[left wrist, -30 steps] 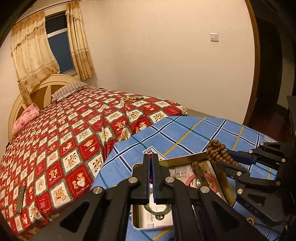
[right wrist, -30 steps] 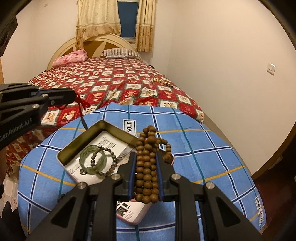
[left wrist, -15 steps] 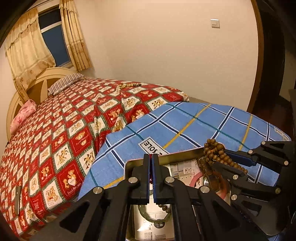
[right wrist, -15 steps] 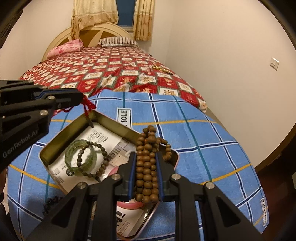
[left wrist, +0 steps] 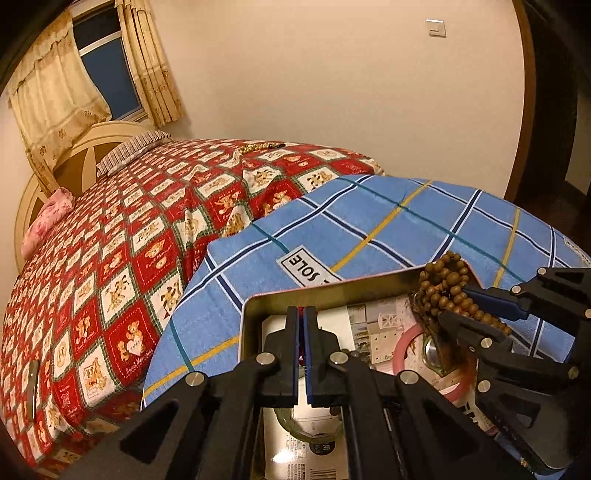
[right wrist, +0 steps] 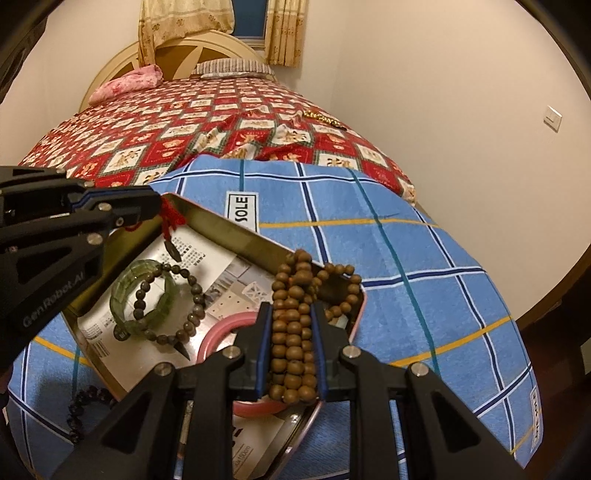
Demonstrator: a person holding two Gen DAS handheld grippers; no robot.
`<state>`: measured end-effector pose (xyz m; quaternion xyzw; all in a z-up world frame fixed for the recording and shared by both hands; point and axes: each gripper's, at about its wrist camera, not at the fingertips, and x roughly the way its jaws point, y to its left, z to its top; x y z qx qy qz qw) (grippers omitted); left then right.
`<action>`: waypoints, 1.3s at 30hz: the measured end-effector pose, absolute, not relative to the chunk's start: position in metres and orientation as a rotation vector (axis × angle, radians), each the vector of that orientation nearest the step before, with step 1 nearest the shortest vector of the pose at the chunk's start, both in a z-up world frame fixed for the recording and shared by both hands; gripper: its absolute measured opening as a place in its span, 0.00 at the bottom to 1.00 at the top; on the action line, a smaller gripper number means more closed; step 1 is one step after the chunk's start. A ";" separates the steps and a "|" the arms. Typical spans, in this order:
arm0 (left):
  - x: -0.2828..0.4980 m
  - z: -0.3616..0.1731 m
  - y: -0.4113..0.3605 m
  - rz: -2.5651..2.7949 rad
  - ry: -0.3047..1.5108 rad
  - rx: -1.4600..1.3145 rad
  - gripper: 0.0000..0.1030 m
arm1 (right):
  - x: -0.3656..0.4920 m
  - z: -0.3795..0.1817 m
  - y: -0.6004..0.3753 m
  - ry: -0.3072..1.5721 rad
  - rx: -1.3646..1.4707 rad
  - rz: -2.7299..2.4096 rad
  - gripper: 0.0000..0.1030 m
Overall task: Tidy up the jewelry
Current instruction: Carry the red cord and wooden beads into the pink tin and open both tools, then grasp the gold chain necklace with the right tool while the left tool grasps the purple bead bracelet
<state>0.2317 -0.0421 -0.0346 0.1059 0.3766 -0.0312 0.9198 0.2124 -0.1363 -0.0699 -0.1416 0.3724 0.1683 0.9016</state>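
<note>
While over the tin (right wrist: 236, 229), right claw (right wrist: 291, 325) clamped on wooden beads (right wrist: 291, 343), left claw (right wrist: 157, 206) on red cord (right wrist: 171, 218)

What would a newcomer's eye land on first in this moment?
The right tongs grip a thick bundle of brown wooden beads over the open tin on the blue checked cloth. Beside it, the left tongs dangle a red knotted cord above the tin, where a green bangle and a dark bead bracelet lie.

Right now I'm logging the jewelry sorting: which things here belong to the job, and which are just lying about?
Job:
- tin
- wooden bead strand in right gripper
- red cord in left gripper
- green bangle
- dark bracelet

Lying about:
- pink pillow
- light switch
</note>
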 end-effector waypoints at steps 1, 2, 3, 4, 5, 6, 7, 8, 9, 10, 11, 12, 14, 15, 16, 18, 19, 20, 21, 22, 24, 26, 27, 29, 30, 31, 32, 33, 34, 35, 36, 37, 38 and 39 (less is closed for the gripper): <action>0.232 -0.036 -0.042 -0.062 0.777 0.219 0.01 | 0.212 -0.070 -0.136 0.771 -0.293 0.349 0.22; 0.232 -0.037 -0.041 -0.060 0.777 0.220 0.01 | 0.213 -0.071 -0.136 0.773 -0.292 0.350 0.22; 0.232 -0.038 -0.041 -0.064 0.782 0.221 0.01 | 0.213 -0.072 -0.135 0.777 -0.292 0.354 0.22; 0.232 -0.040 -0.042 -0.072 0.789 0.224 0.02 | 0.214 -0.074 -0.134 0.786 -0.296 0.359 0.22; 0.232 -0.042 -0.043 -0.063 0.793 0.237 0.02 | 0.213 -0.076 -0.133 0.792 -0.303 0.361 0.22; 0.232 -0.043 -0.043 -0.052 0.795 0.247 0.02 | 0.213 -0.076 -0.132 0.789 -0.305 0.358 0.23; 0.232 -0.044 -0.043 -0.043 0.799 0.253 0.02 | 0.211 -0.077 -0.132 0.785 -0.304 0.356 0.28; 0.231 -0.045 -0.042 -0.043 0.802 0.252 0.02 | 0.211 -0.078 -0.133 0.787 -0.296 0.353 0.32; 0.231 -0.045 -0.041 -0.039 0.805 0.251 0.02 | 0.211 -0.079 -0.134 0.788 -0.290 0.350 0.38; 0.231 -0.045 -0.040 -0.031 0.806 0.252 0.03 | 0.210 -0.079 -0.135 0.786 -0.285 0.346 0.40; 0.230 -0.044 -0.039 -0.025 0.806 0.252 0.04 | 0.209 -0.080 -0.137 0.785 -0.285 0.342 0.42; 0.229 -0.044 -0.038 -0.025 0.804 0.249 0.05 | 0.208 -0.080 -0.137 0.784 -0.285 0.339 0.44; 0.227 -0.042 -0.036 -0.019 0.803 0.245 0.16 | 0.203 -0.078 -0.140 0.776 -0.274 0.348 0.46; 0.225 -0.040 -0.036 -0.015 0.799 0.238 0.23 | 0.201 -0.077 -0.140 0.772 -0.271 0.348 0.47; 0.223 -0.039 -0.036 -0.017 0.792 0.235 0.42 | 0.199 -0.075 -0.141 0.766 -0.267 0.347 0.51; 0.216 -0.033 -0.037 0.000 0.755 0.244 0.66 | 0.193 -0.072 -0.141 0.747 -0.262 0.341 0.59; 0.213 -0.031 -0.038 -0.005 0.741 0.248 0.69 | 0.192 -0.071 -0.141 0.741 -0.263 0.339 0.62; 0.210 -0.029 -0.040 -0.023 0.734 0.248 0.69 | 0.190 -0.069 -0.140 0.735 -0.266 0.340 0.62; 0.208 -0.027 -0.040 -0.032 0.733 0.248 0.69 | 0.190 -0.069 -0.139 0.731 -0.268 0.342 0.62; 0.205 -0.025 -0.041 -0.032 0.729 0.250 0.69 | 0.189 -0.067 -0.139 0.726 -0.271 0.341 0.62; 0.198 -0.021 -0.040 -0.038 0.718 0.245 0.69 | 0.185 -0.064 -0.140 0.717 -0.269 0.343 0.62; 0.193 -0.019 -0.039 -0.038 0.717 0.235 0.69 | 0.180 -0.061 -0.144 0.708 -0.255 0.341 0.62; 0.191 -0.018 -0.038 -0.039 0.716 0.227 0.69 | 0.177 -0.060 -0.146 0.705 -0.249 0.341 0.62; 0.187 -0.018 -0.037 -0.038 0.718 0.217 0.69 | 0.172 -0.059 -0.150 0.701 -0.235 0.337 0.62; 0.184 -0.018 -0.036 -0.027 0.718 0.216 0.69 | 0.169 -0.059 -0.152 0.703 -0.229 0.335 0.62; 0.180 -0.017 -0.034 -0.022 0.715 0.211 0.69 | 0.166 -0.059 -0.153 0.706 -0.226 0.333 0.62; 0.176 -0.016 -0.033 -0.025 0.712 0.206 0.69 | 0.162 -0.059 -0.155 0.708 -0.223 0.330 0.62; 0.167 -0.015 -0.030 -0.028 0.703 0.199 0.69 | 0.157 -0.059 -0.158 0.707 -0.220 0.330 0.62; 0.160 -0.015 -0.029 -0.026 0.696 0.197 0.69 | 0.150 -0.059 -0.162 0.705 -0.216 0.335 0.62; 0.154 -0.016 -0.027 -0.026 0.692 0.194 0.69 | 0.144 -0.059 -0.165 0.704 -0.212 0.336 0.62; 0.146 -0.017 -0.025 -0.024 0.691 0.189 0.69 | 0.137 -0.060 -0.170 0.705 -0.204 0.335 0.62; 0.138 -0.019 -0.022 -0.015 0.692 0.176 0.69 | 0.132 -0.062 -0.174 0.708 -0.199 0.333 0.62; 0.130 -0.020 -0.020 -0.011 0.692 0.163 0.69 | 0.125 -0.065 -0.179 0.715 -0.191 0.326 0.62; 0.122 -0.023 -0.018 -0.012 0.693 0.151 0.69 | 0.121 -0.068 -0.182 0.722 -0.185 0.318 0.62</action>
